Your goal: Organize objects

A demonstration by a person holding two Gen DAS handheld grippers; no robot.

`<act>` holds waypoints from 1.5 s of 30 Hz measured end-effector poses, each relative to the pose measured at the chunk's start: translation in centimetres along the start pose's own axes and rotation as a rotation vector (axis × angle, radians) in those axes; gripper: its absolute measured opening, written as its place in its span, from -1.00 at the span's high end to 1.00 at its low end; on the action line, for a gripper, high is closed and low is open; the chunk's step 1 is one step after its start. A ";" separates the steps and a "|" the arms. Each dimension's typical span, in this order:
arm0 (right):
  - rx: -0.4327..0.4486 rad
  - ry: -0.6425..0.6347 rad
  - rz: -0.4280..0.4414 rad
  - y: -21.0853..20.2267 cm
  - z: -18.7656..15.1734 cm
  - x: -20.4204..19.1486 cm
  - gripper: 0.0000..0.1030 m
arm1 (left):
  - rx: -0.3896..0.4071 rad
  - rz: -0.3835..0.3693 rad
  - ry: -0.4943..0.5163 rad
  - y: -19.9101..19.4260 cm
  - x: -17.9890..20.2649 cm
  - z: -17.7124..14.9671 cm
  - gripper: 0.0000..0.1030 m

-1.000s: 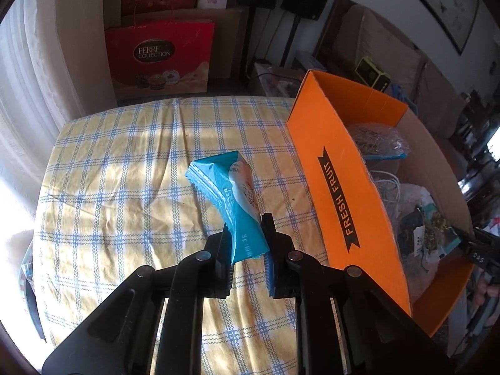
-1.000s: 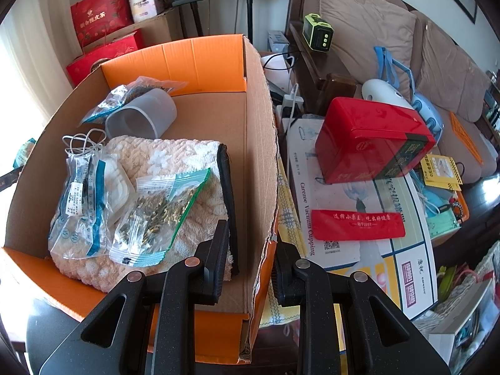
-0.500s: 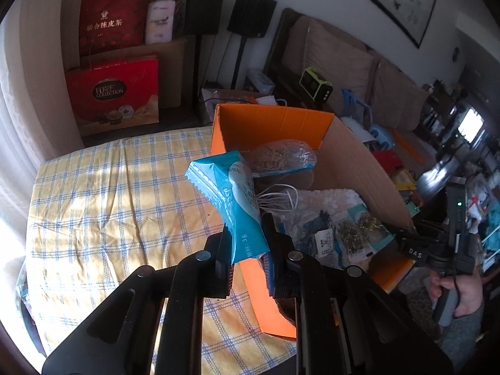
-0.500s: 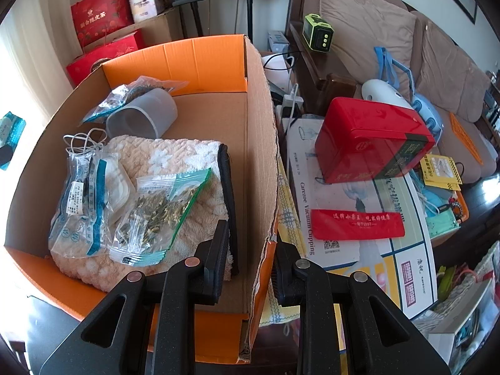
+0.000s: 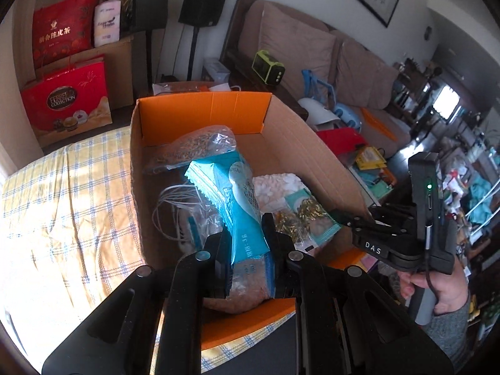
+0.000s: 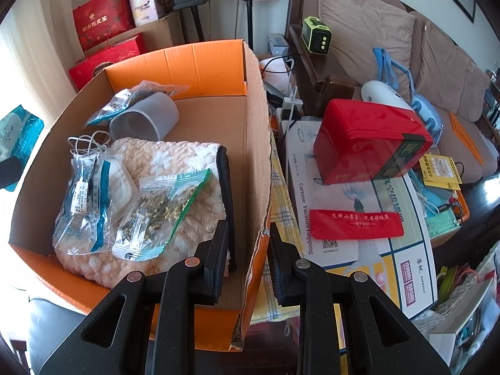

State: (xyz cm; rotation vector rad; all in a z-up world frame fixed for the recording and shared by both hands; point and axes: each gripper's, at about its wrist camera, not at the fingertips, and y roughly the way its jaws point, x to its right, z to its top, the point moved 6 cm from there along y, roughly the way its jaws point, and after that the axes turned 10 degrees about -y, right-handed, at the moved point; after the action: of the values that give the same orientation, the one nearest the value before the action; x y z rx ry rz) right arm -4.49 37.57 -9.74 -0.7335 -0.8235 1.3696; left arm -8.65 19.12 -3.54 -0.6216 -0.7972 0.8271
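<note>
I am pinching a teal packet [image 5: 242, 206] in my left claw [image 5: 247, 250] over the box [image 5: 203, 112], gripping its right wall with my right claw [image 6: 247, 250].

A teal snack packet [image 5: 238, 206] hangs tilted above the open cardboard box [image 5: 312, 153], its lower end pinched, its sealed top leaning out over the contents. Inside the orange-flapped box lie a fluffy cream towel [image 6: 175, 162], a grey cup [image 6: 143, 122] on its side, and clear bags of small bits [image 6: 156, 212].
</note>
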 end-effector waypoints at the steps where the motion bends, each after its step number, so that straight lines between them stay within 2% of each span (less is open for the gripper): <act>1: 0.001 0.001 0.001 0.0 0.0 0.0 0.52 | -0.009 -0.004 0.005 0.4 0.4 -0.1 0.72; 10: 0.004 0.003 0.002 -0.3 0.0 0.1 0.52 | -0.101 -0.063 0.007 4.2 2.5 -2.2 0.72; 17: 0.006 0.008 0.001 -0.6 -0.1 0.2 0.52 | -0.127 -0.059 0.025 5.2 2.9 -3.0 0.56; 24: 0.010 0.007 -0.002 -0.7 -0.2 0.3 0.52 | -0.065 -0.045 0.019 2.9 2.1 -2.1 0.26; 30: 0.011 0.010 -0.002 -0.8 -0.2 0.3 0.52 | -0.017 -0.035 -0.006 1.2 1.0 -0.9 0.11; 38: 0.015 0.004 -0.007 -1.1 -0.3 0.4 0.52 | 0.038 0.048 -0.007 -0.7 -1.2 -0.2 -0.25; 41: 0.015 0.004 -0.008 -1.1 -0.3 0.4 0.52 | 0.056 0.064 -0.030 -1.4 -2.2 -0.2 -0.50; 45: 0.016 0.008 -0.012 -1.4 -0.4 0.3 0.52 | 0.068 0.086 -0.061 -2.1 -3.8 0.0 -0.60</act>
State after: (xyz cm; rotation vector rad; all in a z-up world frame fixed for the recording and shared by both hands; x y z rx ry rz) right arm -3.41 37.81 -8.75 -0.7203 -0.8085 1.3597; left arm -9.42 14.86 -3.33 -0.5757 -0.7983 0.9518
